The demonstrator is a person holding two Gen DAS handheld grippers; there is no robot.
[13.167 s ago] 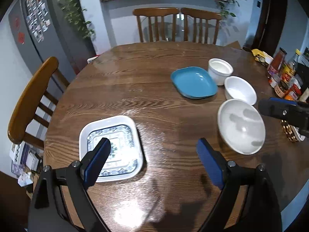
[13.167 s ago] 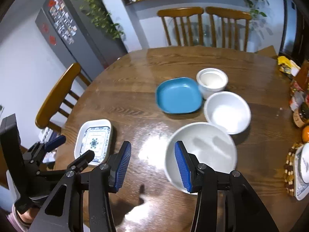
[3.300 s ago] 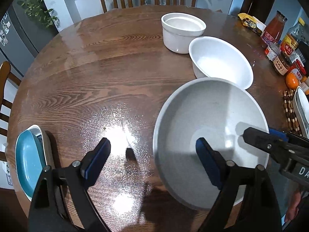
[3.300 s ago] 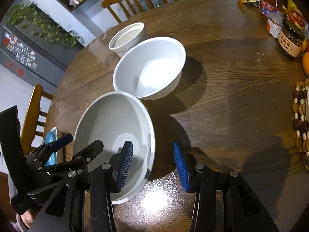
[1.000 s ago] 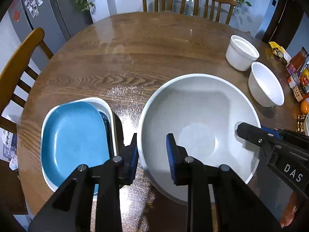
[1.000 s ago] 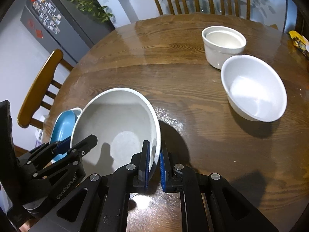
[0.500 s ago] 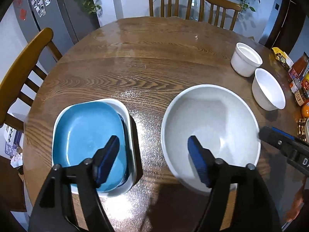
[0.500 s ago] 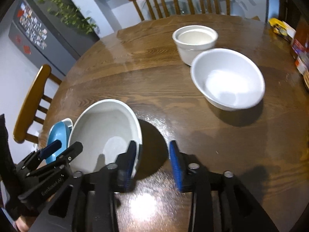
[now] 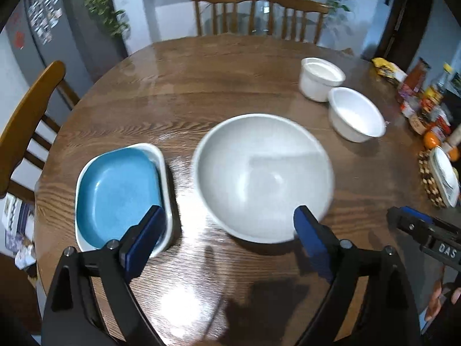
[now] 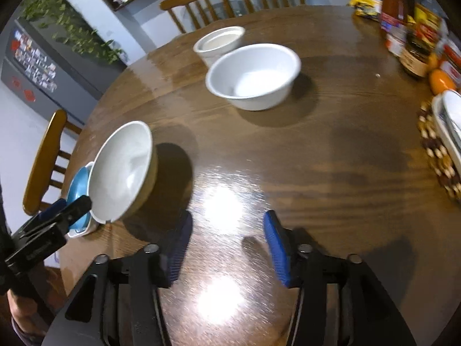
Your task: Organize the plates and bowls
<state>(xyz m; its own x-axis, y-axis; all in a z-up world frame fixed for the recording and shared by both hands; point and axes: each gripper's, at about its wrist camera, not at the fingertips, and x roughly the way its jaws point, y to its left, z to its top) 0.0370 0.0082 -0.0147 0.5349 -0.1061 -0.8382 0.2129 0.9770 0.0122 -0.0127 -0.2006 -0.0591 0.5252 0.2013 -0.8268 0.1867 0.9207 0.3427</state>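
Observation:
A large grey-white bowl (image 9: 263, 176) stands on the round wooden table (image 9: 201, 86), right of a blue plate (image 9: 118, 190) stacked in a white square dish (image 9: 161, 155). My left gripper (image 9: 227, 240) is open and empty, just in front of the big bowl. My right gripper (image 10: 226, 245) is open and empty over bare table, with the big bowl (image 10: 122, 170) to its left. A medium white bowl (image 10: 253, 76) and a small white ramekin (image 10: 220, 41) stand farther back, and also show in the left wrist view, bowl (image 9: 355, 118) and ramekin (image 9: 321, 79).
Jars, bottles and oranges (image 10: 417, 43) crowd the table's right edge, beside a beaded mat with a white dish (image 10: 449, 132). Wooden chairs stand at the far side (image 9: 259, 14) and at the left (image 9: 26, 109). A fridge (image 10: 34, 66) is at the back left.
Both grippers have let go of the big bowl and opened wide. Both have pulled back from it; the right one has swung right towards the medium bowl.

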